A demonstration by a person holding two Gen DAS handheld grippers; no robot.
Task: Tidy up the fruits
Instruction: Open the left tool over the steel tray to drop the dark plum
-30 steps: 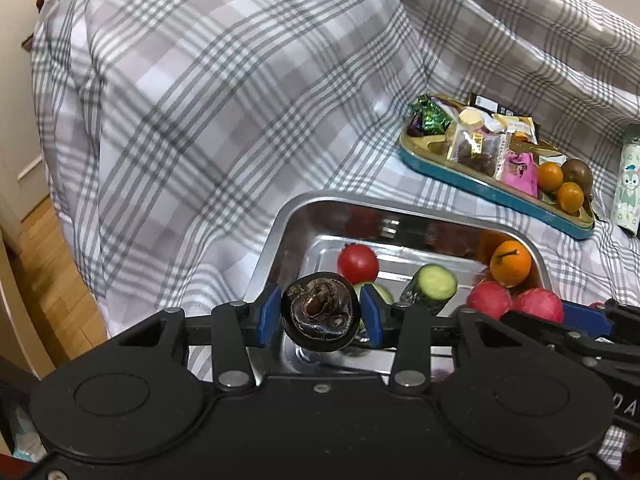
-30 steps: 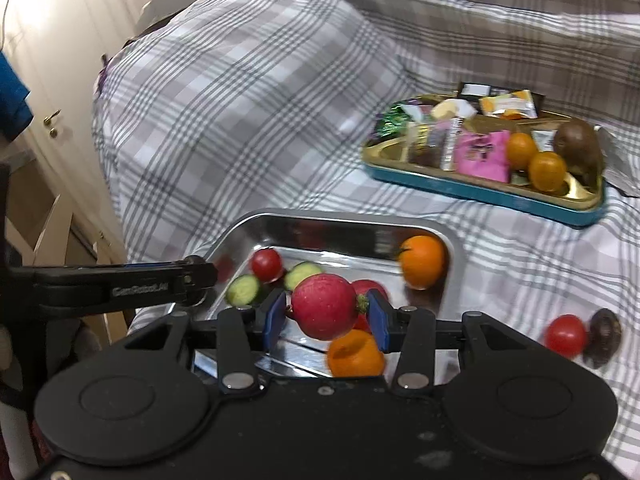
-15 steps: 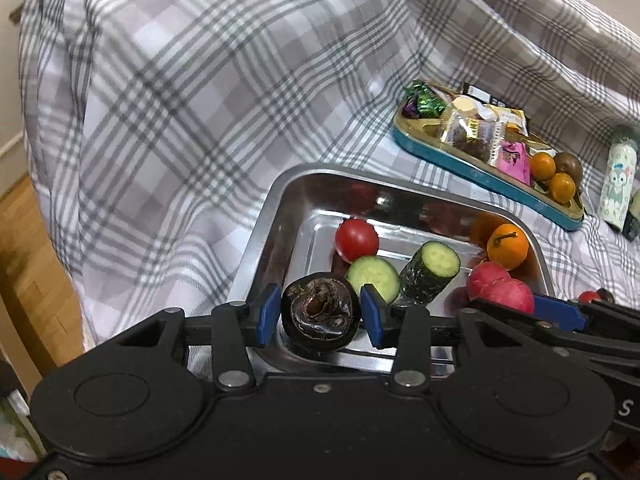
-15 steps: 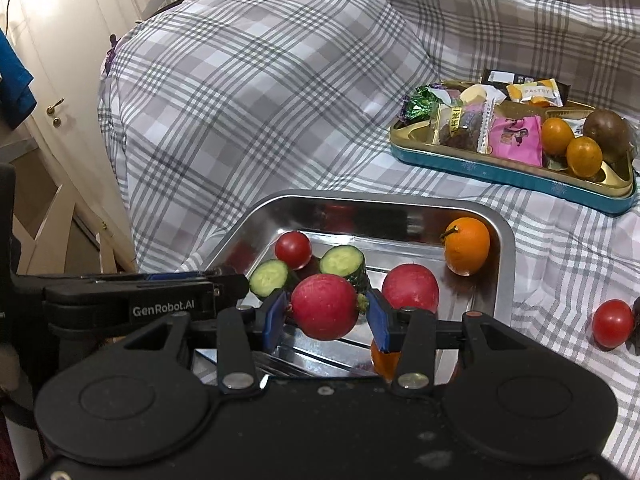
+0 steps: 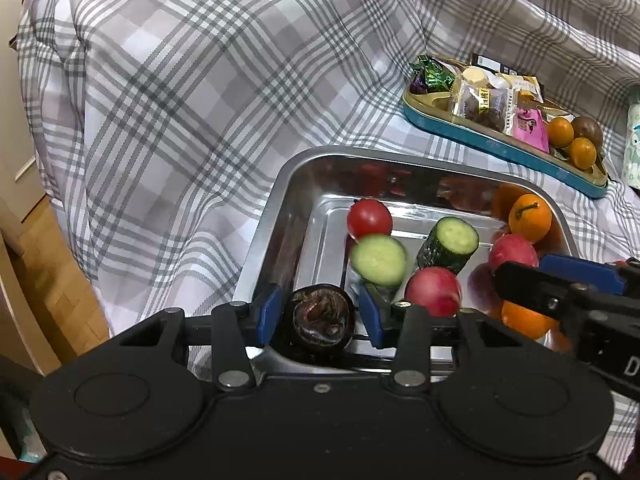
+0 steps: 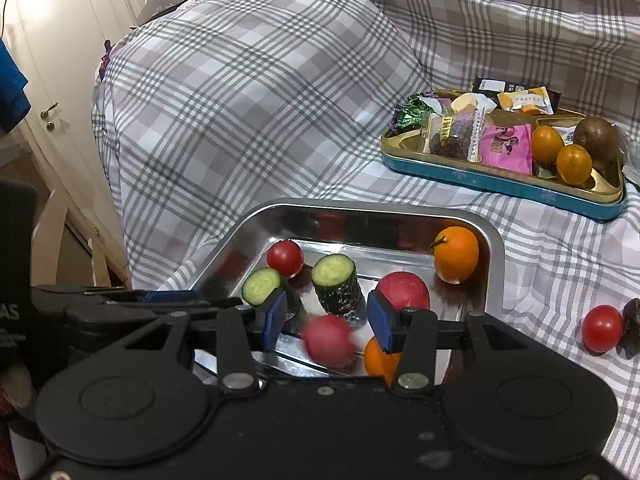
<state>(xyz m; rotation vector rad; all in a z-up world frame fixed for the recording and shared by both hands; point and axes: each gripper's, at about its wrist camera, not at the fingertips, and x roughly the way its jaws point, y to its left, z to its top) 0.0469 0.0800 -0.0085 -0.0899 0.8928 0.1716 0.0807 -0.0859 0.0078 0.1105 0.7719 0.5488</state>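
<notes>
**A:** Since half a second ago, your right gripper (image 6: 327,322) has let go. Its blue pads (image 6: 275,316) were pinching the red fruit (image 6: 328,340); now they stand spread, and the fruit shows as a motion-blurred smear between them, touching neither, over the near end of the steel tray (image 6: 494,248).

**B:** And my left?

**A:** Your left gripper (image 5: 319,317) has spread too. The dark wrinkled fruit (image 5: 320,322) sits between the pads (image 5: 267,314) with a gap showing at each side, low at the tray's near rim (image 5: 280,184). Whether it rests on the metal I cannot tell.

**B:** What is in the tray?

**A:** A glossy round cherry tomato (image 6: 285,258) at the far left, and two cucumber pieces (image 6: 335,283) with bumpy dark skin and pale cut faces, one upright, one tilted. There is a second smooth red fruit (image 6: 403,291) on the right, a stemmed orange (image 6: 456,254) in the far right corner and another orange (image 6: 378,356) at the near edge. The tray is polished, mirror-like, with rounded corners.

**B:** Outside it?

**A:** Another tomato (image 6: 602,328) and a dark fruit (image 6: 633,326), touching, lie on the soft checked cloth (image 6: 248,92) to the right. Farther right stands a teal tin tray (image 6: 500,182) of crinkly wrapped snacks and small round fruit.
</notes>
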